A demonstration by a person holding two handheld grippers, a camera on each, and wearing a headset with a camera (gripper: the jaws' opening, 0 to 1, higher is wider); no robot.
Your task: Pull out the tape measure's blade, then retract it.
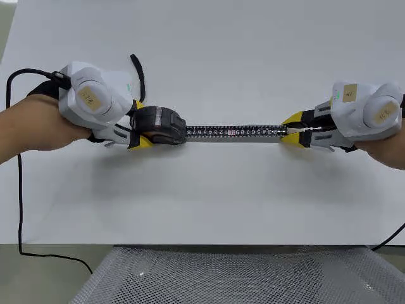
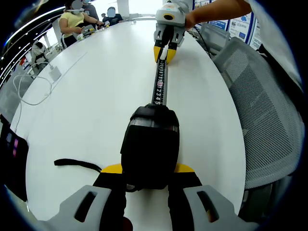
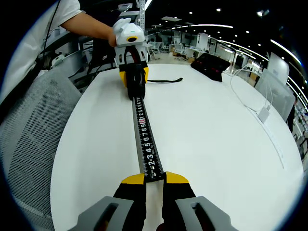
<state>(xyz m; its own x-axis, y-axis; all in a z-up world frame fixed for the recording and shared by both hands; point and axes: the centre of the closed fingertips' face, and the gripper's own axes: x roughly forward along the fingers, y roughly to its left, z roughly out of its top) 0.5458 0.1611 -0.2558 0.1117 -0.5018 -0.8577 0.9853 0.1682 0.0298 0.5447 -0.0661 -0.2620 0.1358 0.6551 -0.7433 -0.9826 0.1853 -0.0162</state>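
Note:
A black tape measure case [image 1: 159, 125] sits at the left of the white table, with my left gripper [image 1: 138, 122] shut on it. In the left gripper view the case [image 2: 150, 144] stands between the yellow-tipped jaws of my left gripper [image 2: 147, 169]. The dark blade [image 1: 234, 131] runs out rightward to my right gripper [image 1: 291, 130], which is shut on the blade's tip. In the right gripper view the blade [image 3: 144, 144] stretches from my right gripper [image 3: 154, 179] to the far case [image 3: 135, 82]. The blade [image 2: 159, 84] hangs just above the table.
A black wrist strap [image 1: 138, 75] trails behind the case. A black cable [image 1: 19, 190] loops off the table's left edge. A grey mesh chair [image 1: 240, 275] stands below the near edge. White cables [image 2: 33, 91] and a dark device [image 3: 208, 63] lie further away on the table.

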